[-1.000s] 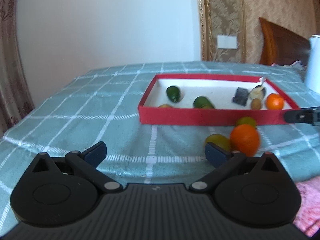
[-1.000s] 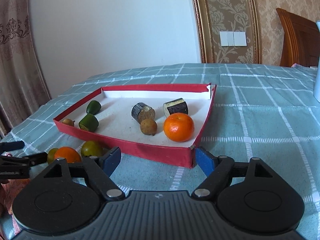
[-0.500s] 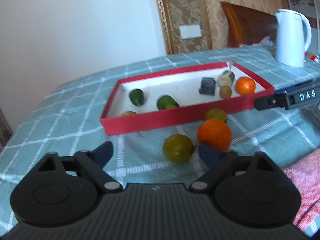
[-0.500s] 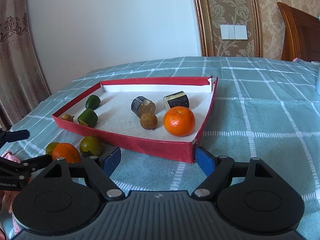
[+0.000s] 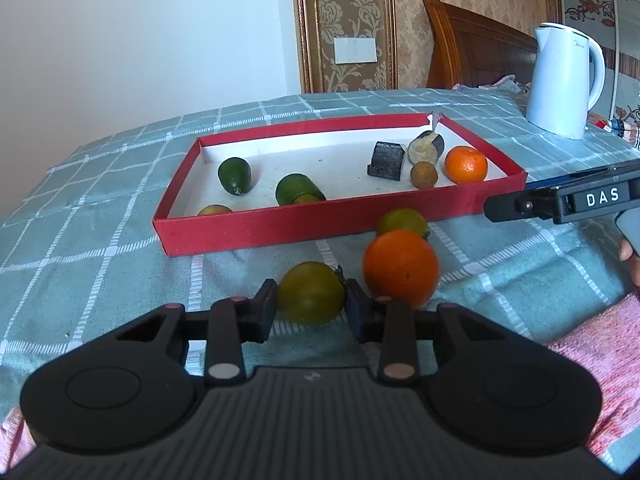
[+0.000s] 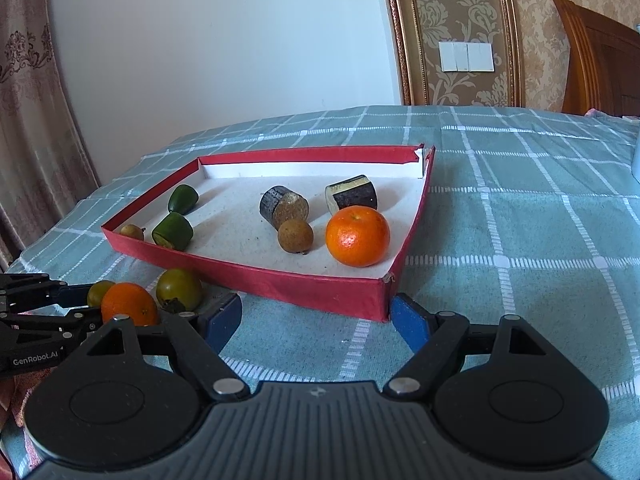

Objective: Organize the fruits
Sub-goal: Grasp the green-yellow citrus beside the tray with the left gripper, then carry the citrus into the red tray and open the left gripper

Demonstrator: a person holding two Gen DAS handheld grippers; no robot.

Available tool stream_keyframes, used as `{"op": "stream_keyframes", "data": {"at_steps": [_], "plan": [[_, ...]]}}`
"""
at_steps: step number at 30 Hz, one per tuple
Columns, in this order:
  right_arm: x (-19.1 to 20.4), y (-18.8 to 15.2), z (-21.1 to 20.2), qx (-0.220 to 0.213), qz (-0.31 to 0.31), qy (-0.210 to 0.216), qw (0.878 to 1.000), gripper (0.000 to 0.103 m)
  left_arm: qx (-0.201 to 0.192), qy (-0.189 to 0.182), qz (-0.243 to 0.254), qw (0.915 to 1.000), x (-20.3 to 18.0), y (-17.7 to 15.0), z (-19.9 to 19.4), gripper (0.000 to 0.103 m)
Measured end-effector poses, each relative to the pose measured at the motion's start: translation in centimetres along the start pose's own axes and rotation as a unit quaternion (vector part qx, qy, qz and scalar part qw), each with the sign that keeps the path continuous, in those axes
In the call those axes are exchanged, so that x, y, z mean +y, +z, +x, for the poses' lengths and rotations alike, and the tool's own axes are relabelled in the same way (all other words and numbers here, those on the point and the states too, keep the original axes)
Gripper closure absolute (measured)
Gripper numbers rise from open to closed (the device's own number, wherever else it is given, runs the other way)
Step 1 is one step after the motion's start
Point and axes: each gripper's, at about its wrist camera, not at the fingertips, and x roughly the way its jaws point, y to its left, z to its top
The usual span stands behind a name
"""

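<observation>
Two black handheld claws with ribbed housings

The left claw (image 5: 311,312) has black pads and silver pivot pins; the right claw (image 6: 316,320) has blue pads, its side lettered "DAS".

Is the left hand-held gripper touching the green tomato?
Touching. In the left wrist view, both pads of the closing left hand-held gripper press the green tomato on either side.

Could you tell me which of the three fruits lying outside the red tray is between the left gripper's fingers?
The nearer green fruit; the left gripper is closing on it. The orange sits just right of it, and the other green fruit lies against the tray.
</observation>
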Motion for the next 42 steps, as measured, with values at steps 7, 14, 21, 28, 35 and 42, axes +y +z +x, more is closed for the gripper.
{"op": "stream_keyframes", "data": {"at_steps": [7, 14, 21, 28, 35, 42], "plan": [[-0.1, 0.0, 0.0, 0.001, 0.003, 0.0, 1.0, 0.021, -0.029, 0.032, -0.034, 0.9985, 0.5, 0.0, -1.3, 0.071], [-0.1, 0.0, 0.1, 0.003, 0.004, 0.0, 1.0, 0.021, -0.041, 0.036, -0.047, 0.9974, 1.5, 1.6, -2.0, 0.071], [-0.1, 0.0, 0.3, 0.006, 0.005, -0.001, 1.0, 0.021, -0.041, 0.034, -0.062, 0.9967, 2.2, 3.0, -1.3, 0.071], [-0.1, -0.1, 0.5, 0.012, 0.004, -0.003, 1.0, 0.02, -0.044, 0.026, -0.07, 0.9962, 2.4, 5.6, 0.5, 0.071], [0.1, 0.0, 0.7, 0.018, -0.002, -0.009, 1.0, 0.012, -0.039, 0.035, -0.061, 0.9968, 2.3, 9.0, 4.0, 0.071], [0.3, 0.0, 0.8, 0.022, -0.008, -0.008, 1.0, 0.009, -0.021, 0.038, -0.049, 0.9978, 2.4, 10.5, 7.9, 0.071]]}}
